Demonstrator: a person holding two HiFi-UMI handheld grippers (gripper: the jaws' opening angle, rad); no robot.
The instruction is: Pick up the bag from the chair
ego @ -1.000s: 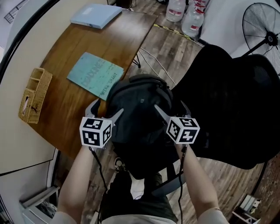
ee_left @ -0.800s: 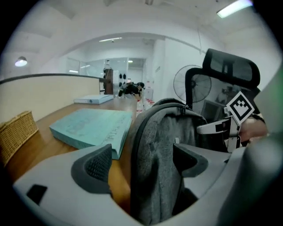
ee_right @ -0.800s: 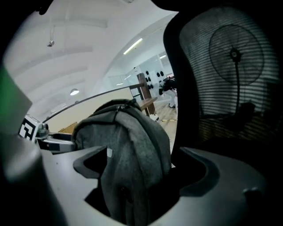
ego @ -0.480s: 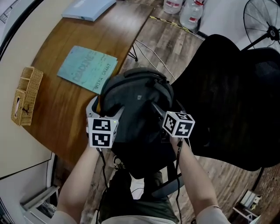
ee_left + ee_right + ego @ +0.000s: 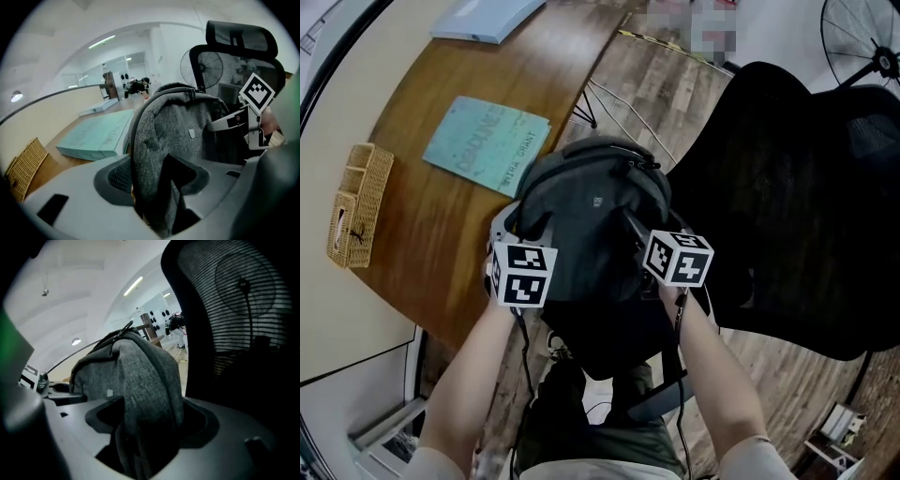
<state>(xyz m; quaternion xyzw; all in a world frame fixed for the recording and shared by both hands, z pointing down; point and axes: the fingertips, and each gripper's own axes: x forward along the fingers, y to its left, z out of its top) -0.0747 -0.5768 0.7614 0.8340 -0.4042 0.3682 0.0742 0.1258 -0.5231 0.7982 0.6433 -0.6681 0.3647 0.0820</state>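
Note:
A dark grey backpack [image 5: 586, 202] stands upright between the wooden table and the black office chair [image 5: 787, 187], clear of the chair's seat. My left gripper [image 5: 518, 230] is shut on the bag's left side. In the left gripper view a fold of grey fabric [image 5: 154, 154] is pinched between the jaws of the left gripper [image 5: 157, 187]. My right gripper [image 5: 639, 232] is shut on the bag's right side, and the bag [image 5: 140, 380] bulges up between the jaws of that gripper [image 5: 145, 425]. What lies under the bag is hidden.
The curved wooden table [image 5: 431, 234] is on the left with a teal book [image 5: 487, 145], a wicker basket [image 5: 354, 204] and a pale blue folder [image 5: 487, 14]. A floor fan [image 5: 867, 42] stands behind the chair. My legs are below the bag.
Both grippers have come in from open beside the bag and shut on its two sides. The bag now sits slightly farther from me, toward the table.

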